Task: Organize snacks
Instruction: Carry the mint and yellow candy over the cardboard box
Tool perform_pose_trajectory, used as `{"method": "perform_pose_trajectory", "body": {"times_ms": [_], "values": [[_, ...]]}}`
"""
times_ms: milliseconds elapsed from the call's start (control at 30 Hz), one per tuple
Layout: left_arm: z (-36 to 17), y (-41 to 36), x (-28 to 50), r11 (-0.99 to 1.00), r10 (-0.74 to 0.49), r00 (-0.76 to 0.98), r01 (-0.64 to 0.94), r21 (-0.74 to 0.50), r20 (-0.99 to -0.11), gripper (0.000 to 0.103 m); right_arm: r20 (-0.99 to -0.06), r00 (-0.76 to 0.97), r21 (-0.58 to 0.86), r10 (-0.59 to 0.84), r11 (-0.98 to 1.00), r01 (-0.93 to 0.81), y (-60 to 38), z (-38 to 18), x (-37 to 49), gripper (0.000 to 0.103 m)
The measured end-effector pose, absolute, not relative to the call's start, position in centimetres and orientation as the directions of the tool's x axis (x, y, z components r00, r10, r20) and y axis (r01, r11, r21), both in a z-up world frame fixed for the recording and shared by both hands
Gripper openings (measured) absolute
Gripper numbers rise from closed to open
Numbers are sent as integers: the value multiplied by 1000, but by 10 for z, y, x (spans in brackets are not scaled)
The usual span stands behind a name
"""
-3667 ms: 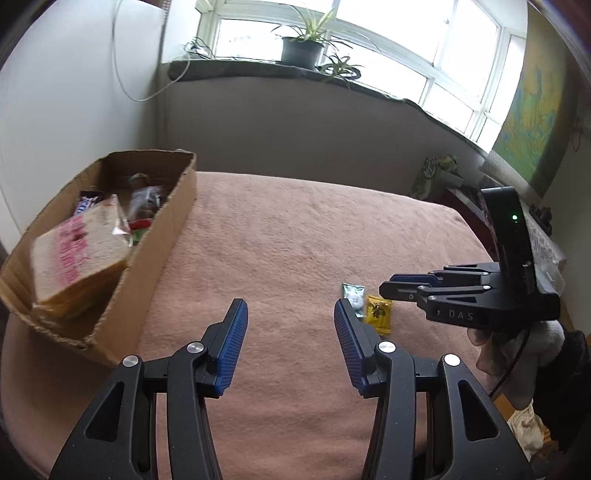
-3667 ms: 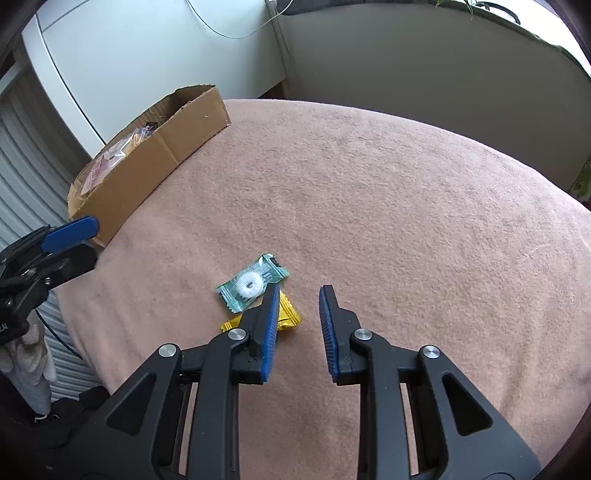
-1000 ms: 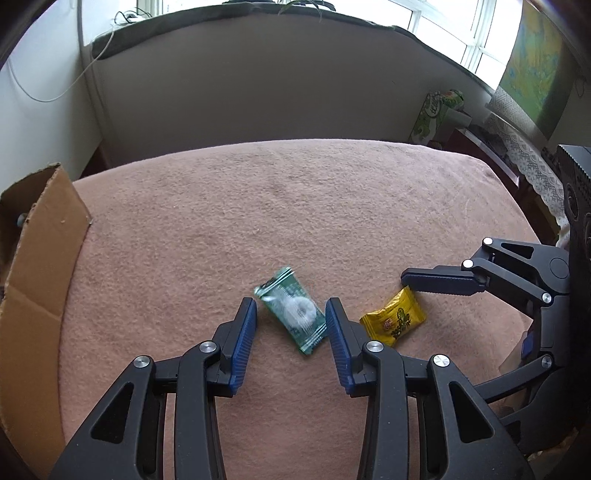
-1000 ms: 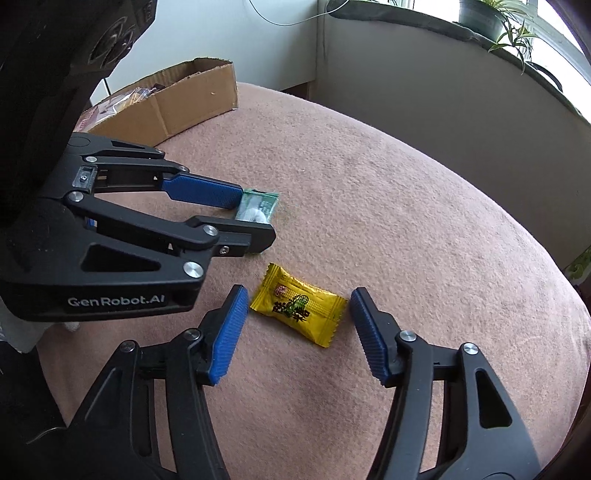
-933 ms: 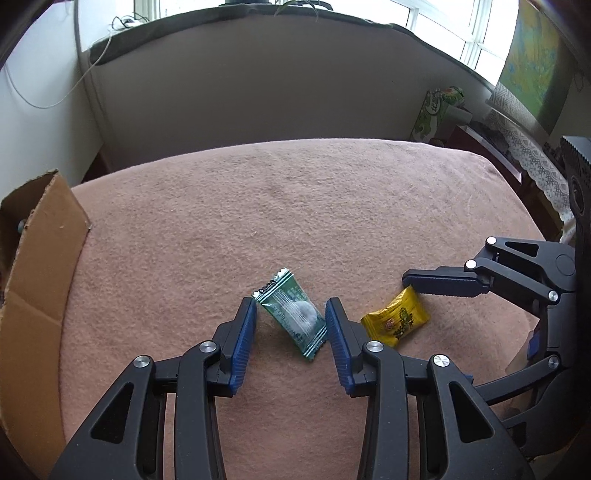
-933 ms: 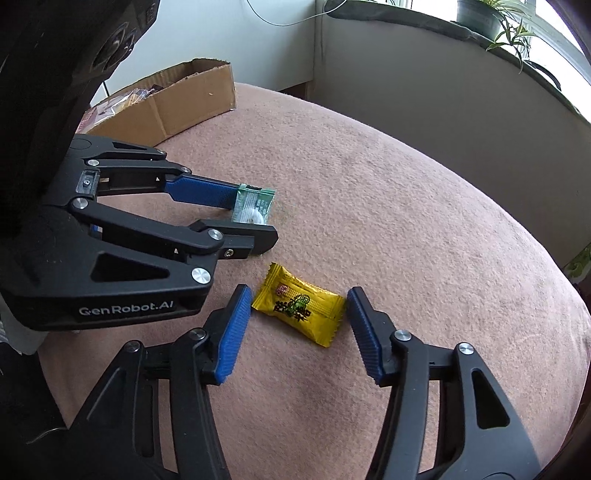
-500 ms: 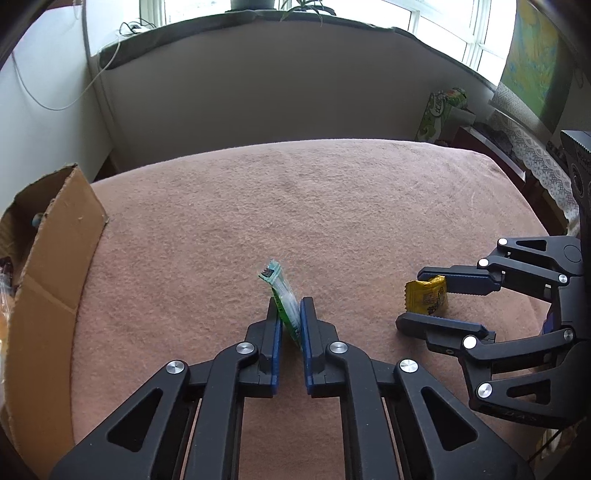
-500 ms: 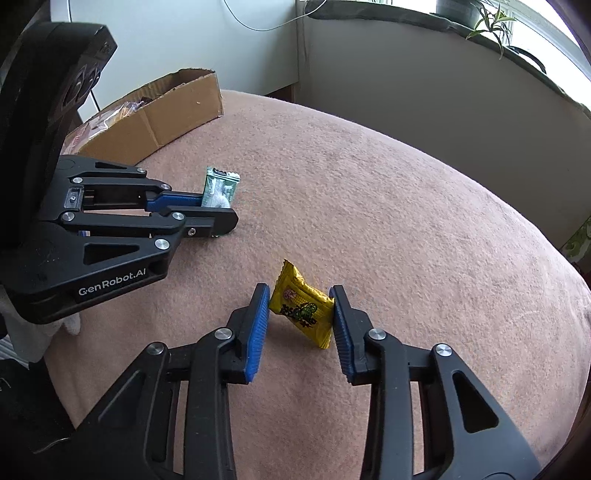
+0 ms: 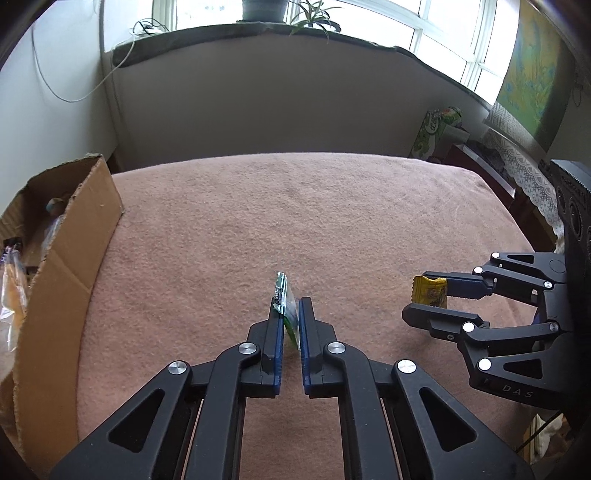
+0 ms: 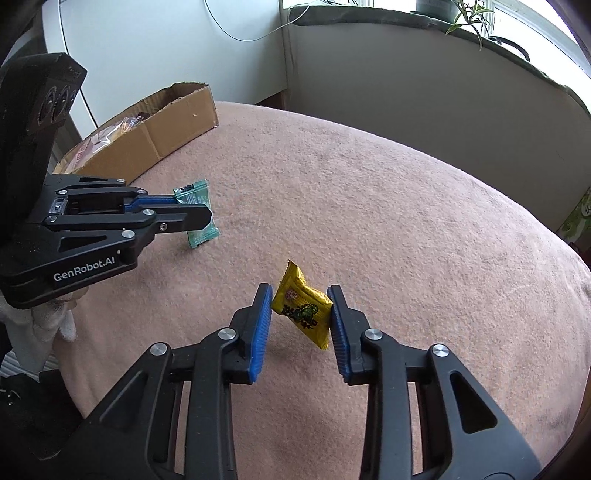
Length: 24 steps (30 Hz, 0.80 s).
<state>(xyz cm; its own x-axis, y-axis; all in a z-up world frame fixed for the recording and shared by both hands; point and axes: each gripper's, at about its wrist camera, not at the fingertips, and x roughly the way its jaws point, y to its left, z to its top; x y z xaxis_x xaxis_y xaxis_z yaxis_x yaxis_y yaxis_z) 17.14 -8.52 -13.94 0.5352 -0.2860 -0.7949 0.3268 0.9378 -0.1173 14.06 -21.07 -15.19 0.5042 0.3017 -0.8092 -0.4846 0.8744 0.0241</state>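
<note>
Pink blanket point(image 9: 332, 221) covers a wide flat surface, with a grey wall and a bright window behind it. On the sill stands a potted plant point(image 9: 264, 5).

At the blanket's left edge sits an open cardboard box point(image 9: 70, 251). Wrapped snacks lie inside it, including a clear bag of sliced bread point(image 10: 99, 142).

Left gripper point(image 9: 291, 317) is clenched on a green candy point(image 9: 284, 306), which stands on edge between the blue pads. From the right wrist view, the candy's flat green face shows past the fingertips, and its lower corner hangs close to the blanket; whether it touches cannot be told.

Right gripper point(image 10: 301, 317) has its jaws closing around a yellow candy point(image 10: 304, 310). Both blue pads press against the wrapper's sides, and the candy tilts with one pointed corner up. Its lower end looks clear of the blanket.

Both grippers are near each other at the front of the blanket, left one nearer the box. Below the left gripper, a white-gloved hand point(image 10: 51, 321) shows at the frame's edge.
</note>
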Motion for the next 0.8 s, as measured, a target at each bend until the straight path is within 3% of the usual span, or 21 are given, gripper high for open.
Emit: {"method": "perform_pose_trajectory", "body": {"times_ms": [167, 400, 800], "values": [[-149, -83, 185, 941, -310, 527, 291, -175, -791, 6, -813, 501, 19, 296, 874, -486, -211, -154, 136, 32], [-150, -85, 186, 946, -297, 536, 280, -166, -790, 4, -812, 505, 30, 294, 884, -467, -218, -157, 140, 32], [-102, -51, 158, 948, -306, 619, 265, -175, -724, 4, -768, 543, 43, 339, 874, -485, -203, -122, 134, 31]]}}
